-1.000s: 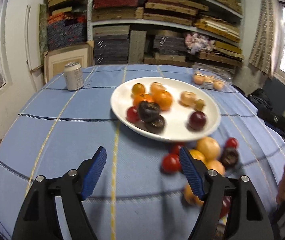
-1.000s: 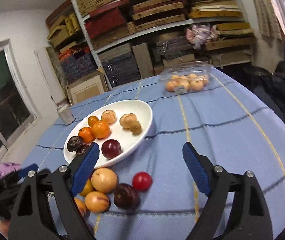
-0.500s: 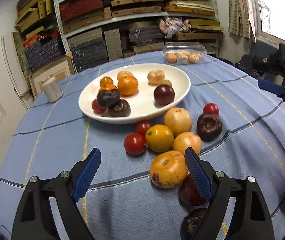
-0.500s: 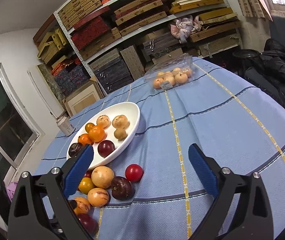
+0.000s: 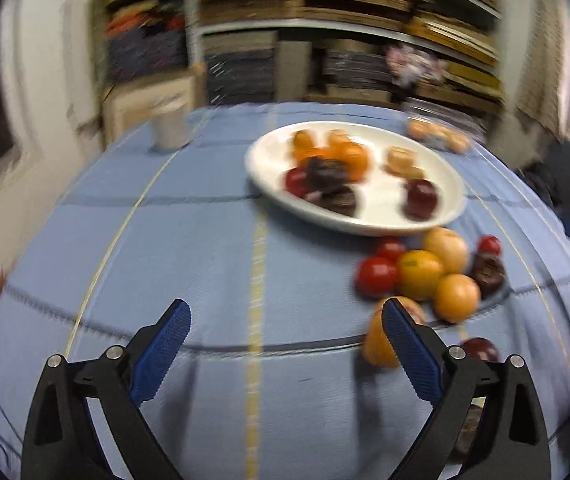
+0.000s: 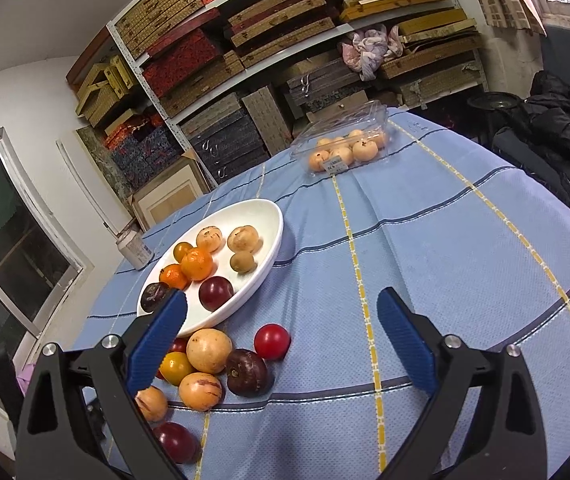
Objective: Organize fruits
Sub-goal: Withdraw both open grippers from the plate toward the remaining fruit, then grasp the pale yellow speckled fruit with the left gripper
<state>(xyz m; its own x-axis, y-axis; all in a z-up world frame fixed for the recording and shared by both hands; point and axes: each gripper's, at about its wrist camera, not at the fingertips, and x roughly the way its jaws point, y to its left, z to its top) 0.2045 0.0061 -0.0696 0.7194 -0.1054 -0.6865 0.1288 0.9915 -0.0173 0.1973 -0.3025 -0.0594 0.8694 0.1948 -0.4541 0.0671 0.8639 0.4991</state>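
Your left gripper (image 5: 287, 326) is standing wide, its jaws have just been opening, and nothing is lying between them. Your right gripper (image 6: 281, 324) is also gaping wide and holding nothing. The loose fruits (image 6: 209, 350) are lying on the blue tablecloth (image 6: 445, 248) just beside the white plate's (image 6: 273, 236) near rim

One white plate (image 6: 273, 240) – about eight fruits on it; one can (image 6: 135, 246); one clear fruit box (image 6: 345, 140).
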